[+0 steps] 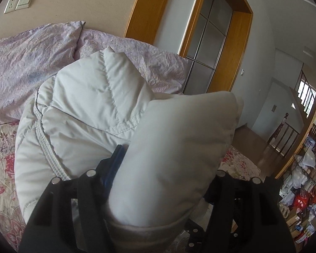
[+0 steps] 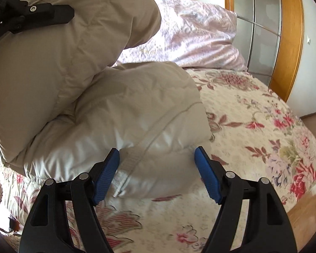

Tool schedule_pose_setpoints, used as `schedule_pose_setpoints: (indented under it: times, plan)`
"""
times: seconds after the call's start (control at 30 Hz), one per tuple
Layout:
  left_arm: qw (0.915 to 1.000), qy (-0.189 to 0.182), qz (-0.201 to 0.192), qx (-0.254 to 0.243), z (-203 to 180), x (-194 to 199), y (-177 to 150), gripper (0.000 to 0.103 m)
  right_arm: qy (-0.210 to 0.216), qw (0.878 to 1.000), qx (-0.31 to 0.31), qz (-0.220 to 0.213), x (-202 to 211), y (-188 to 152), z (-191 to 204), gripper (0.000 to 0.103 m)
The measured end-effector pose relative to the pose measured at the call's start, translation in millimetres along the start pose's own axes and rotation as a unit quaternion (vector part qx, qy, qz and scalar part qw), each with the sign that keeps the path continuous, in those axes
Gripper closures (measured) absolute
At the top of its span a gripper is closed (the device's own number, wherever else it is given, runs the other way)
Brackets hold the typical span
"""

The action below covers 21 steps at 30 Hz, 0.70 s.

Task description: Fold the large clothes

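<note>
Covering most of what both cameras take in, the bed [image 2: 252,113] under its flowered spread is the landmark here, with a lilac quilt [image 2: 191,31] bunched at its far end, against the wood-framed glass door [image 1: 212,42].

On the bed, nearer than the quilt, lies the pale puffy jacket [image 2: 107,113], a large padded garment heaped on itself rather than spread flat. Its lower bulk rests on the spread; an upper part is lifted off the bed, up and to the left in the right wrist view.

That raised part, which looks like a sleeve [image 1: 179,147], runs lengthwise straight out from the left claw [image 1: 158,181]. The padding fills the gap between the fingers and only one blue pad shows, pressed against the cloth, so the left claw appears clamped on the sleeve.

The right claw [image 2: 158,164] stands wide, both blue pads bare, with the jacket's near edge and a ribbed seam directly ahead and bulging slightly between the fingertips; nothing is pinched.

The turning point, as I judge it: the jacket's resting bulk lies straight ahead of the right claw, the nearer to that edge, its visible length running roughly across the fingers.
</note>
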State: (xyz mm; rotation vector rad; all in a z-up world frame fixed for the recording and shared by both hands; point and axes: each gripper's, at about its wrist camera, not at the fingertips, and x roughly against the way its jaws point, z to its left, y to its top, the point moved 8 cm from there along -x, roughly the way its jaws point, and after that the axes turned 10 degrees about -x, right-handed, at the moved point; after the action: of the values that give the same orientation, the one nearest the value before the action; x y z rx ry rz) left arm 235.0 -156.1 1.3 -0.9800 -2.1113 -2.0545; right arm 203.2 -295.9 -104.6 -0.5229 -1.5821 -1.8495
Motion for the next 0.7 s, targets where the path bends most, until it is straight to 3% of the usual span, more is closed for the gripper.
schedule_pose_setpoints:
  times: [0.47, 0.7]
  plan:
    - [0.9974, -0.025, 0.046, -0.050, -53.8, -42.7, -23.8, 0.038, 0.048, 0.998, -0.033, -0.002, 4.7, -15.4, -16.0, 0.028]
    - [0.9948, -0.016, 0.063, -0.079, -69.8, -55.2, -31.4, 0.035, 0.053, 0.998, -0.045, -0.010, 7.1, -18.1, -22.3, 0.028]
